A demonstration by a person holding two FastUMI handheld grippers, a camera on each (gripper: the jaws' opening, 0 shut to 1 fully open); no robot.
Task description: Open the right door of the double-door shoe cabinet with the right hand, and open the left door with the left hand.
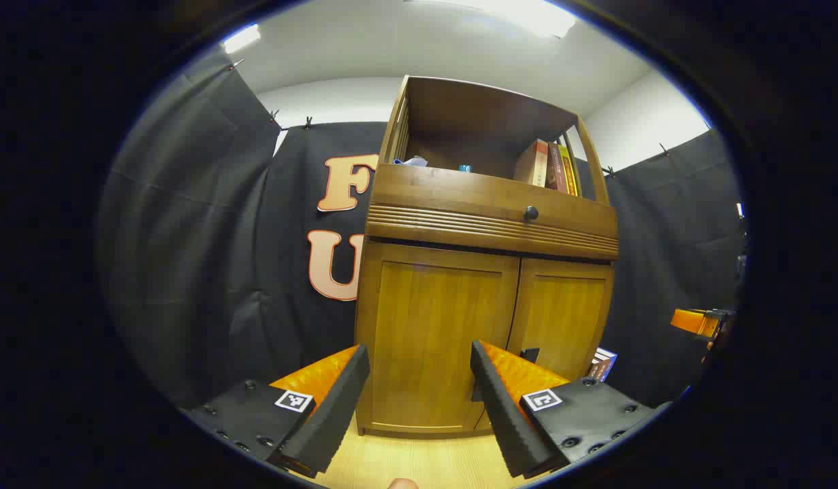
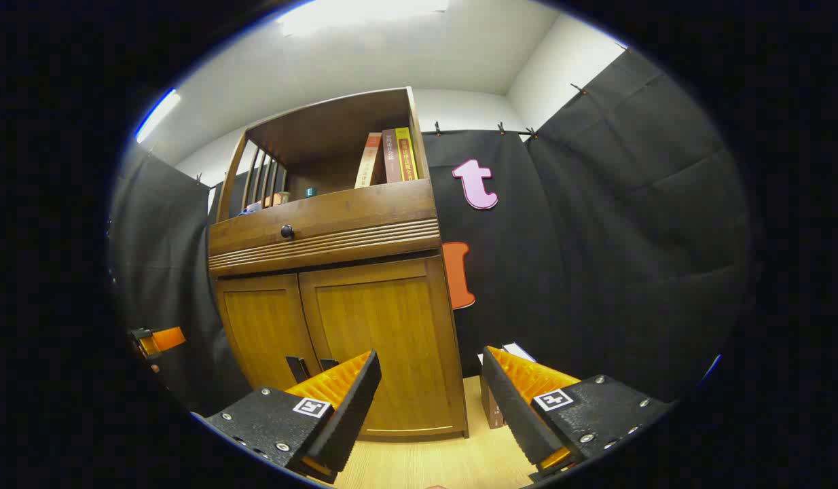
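the shoe cabinet (image 1: 487, 285) stands upright on the pale wood floor (image 1: 419, 462) against the black cloth wall, and everything below is placed from it; both of its lower doors are closed, the left door (image 1: 436, 339) and the right door (image 1: 561, 326) meeting flush at the centre seam, with small dark handles (image 1: 530, 354) low on that seam; above the doors runs a ribbed drawer front with one round dark knob (image 1: 531, 213); above the drawer the cabinet's open shelf holds a few upright books (image 1: 548, 166) leaning at its right end, a small teal thing (image 1: 465, 168) near the middle and a pale blue crumpled thing (image 1: 412, 161) at its left end, too small to tell what they are; on the floor just beside the cabinet's right foot sits a box (image 1: 602, 363), its contents not visible; the left gripper (image 1: 419, 380) hovers in front of the left door, apart from it, fingers spread wide with nothing between them; the right gripper (image 2: 429, 390) hovers before the cabinet's right edge, in front of the right door (image 2: 385, 339), likewise spread wide and clasping nothing; in the right gripper view the left door (image 2: 259, 326) lies beyond the seam.
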